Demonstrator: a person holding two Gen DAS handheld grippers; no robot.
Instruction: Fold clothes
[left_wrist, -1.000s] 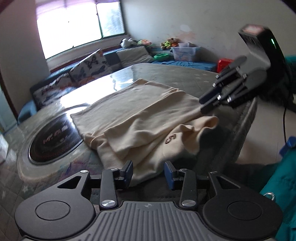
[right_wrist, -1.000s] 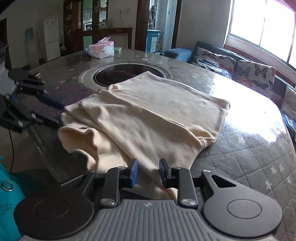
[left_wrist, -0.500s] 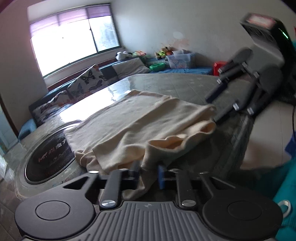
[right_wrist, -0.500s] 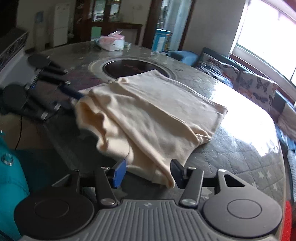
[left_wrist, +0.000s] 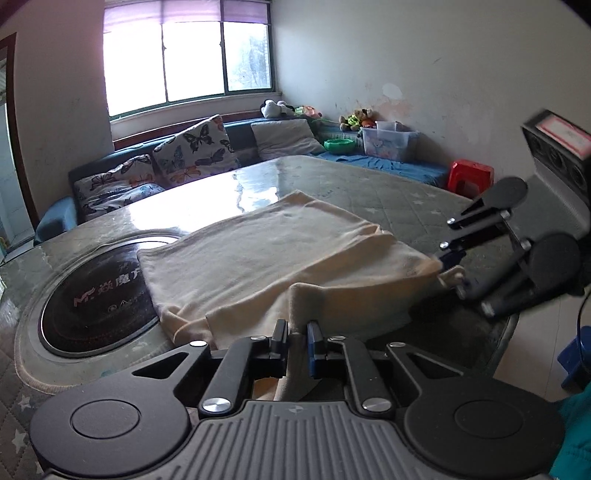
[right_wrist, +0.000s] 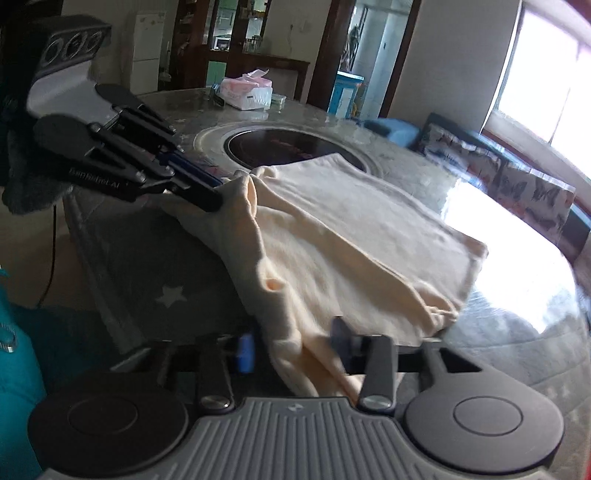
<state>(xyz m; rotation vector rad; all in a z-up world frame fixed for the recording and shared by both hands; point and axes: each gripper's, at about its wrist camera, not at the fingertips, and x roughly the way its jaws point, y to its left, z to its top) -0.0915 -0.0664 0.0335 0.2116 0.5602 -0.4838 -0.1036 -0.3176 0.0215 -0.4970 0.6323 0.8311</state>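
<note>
Looking along the left hand-held gripper, I see its 2 fingers closing and already pinching a fold of the cream garment at the near edge; the cloth runs down between the pads and out of sight behind the gripper body. The garment lies spread on the bench, its far left corner lapping over the dark round hotplate set into the bench top. From the right wrist view, the right hand-held gripper is blurred: its jaws are closing with a hanging bunch of the same garment between them. In the left wrist view that gripper's tips sit against the garment's right-hand corner, well away from the hotplate, and I cannot tell whether the pads press the cloth yet. The printing on the hotplate is partly covered. A tissue pack sits beyond the hotplate.
</note>
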